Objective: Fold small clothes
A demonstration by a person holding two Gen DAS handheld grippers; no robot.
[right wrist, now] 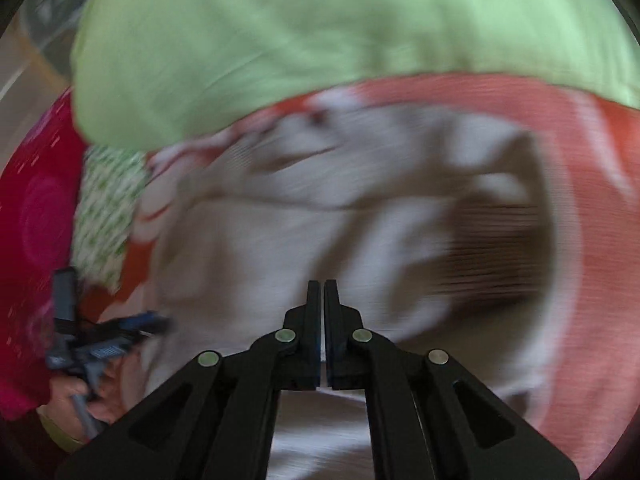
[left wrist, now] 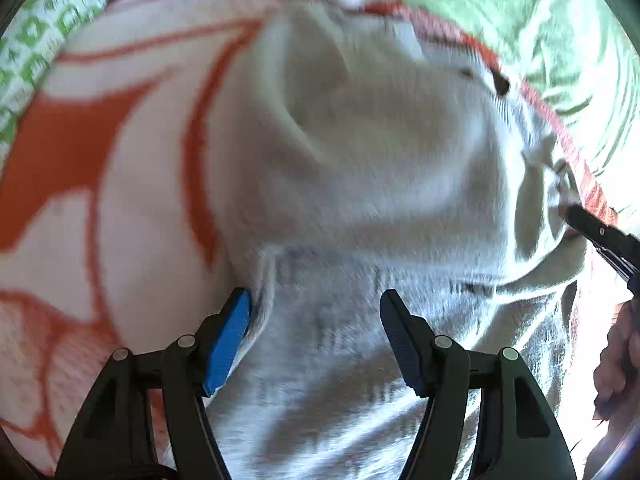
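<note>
A small white garment (left wrist: 360, 184) lies rumpled on an orange-and-white patterned cloth (left wrist: 80, 152). My left gripper (left wrist: 316, 312) is open, its blue pads (left wrist: 228, 340) on either side of the garment's near edge. My right gripper (right wrist: 322, 300) is shut on a thin fold of the white garment (right wrist: 280, 248), seen blurred in the right wrist view. It also shows in the left wrist view (left wrist: 600, 236) at the garment's right edge. The left gripper shows at the left of the right wrist view (right wrist: 104, 340).
A light green sheet (right wrist: 280, 40) lies beyond the patterned cloth (right wrist: 592, 200). A green-and-white patterned fabric (left wrist: 36, 40) is at the far left. A magenta cloth (right wrist: 32, 220) lies left in the right wrist view.
</note>
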